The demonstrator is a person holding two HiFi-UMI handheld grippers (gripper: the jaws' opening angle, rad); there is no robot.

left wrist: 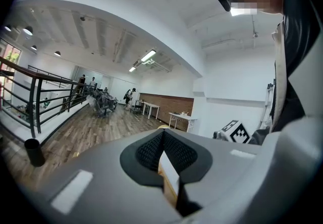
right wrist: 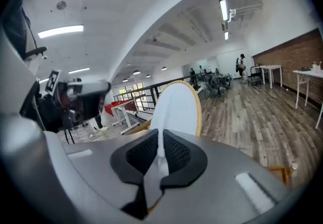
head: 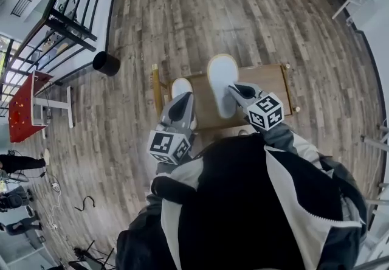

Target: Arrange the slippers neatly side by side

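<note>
Both claws clenched, each pinching a white slipper by its thin near edge: left gripper [head: 182, 98] on the left slipper [head: 181, 87], right gripper [head: 234, 89] on the right slipper [head: 222, 82], both over the small wooden table [head: 270, 80], near each other, presumably for parallel set-down

Open office loft: plank floor [head: 243, 13], desks [left wrist: 150, 109], railing [left wrist: 45, 98].

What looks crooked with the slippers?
They are not lined up. The right slipper, pinched by the right gripper, reaches farther across the table than the left slipper, pinched by the left gripper.
</note>
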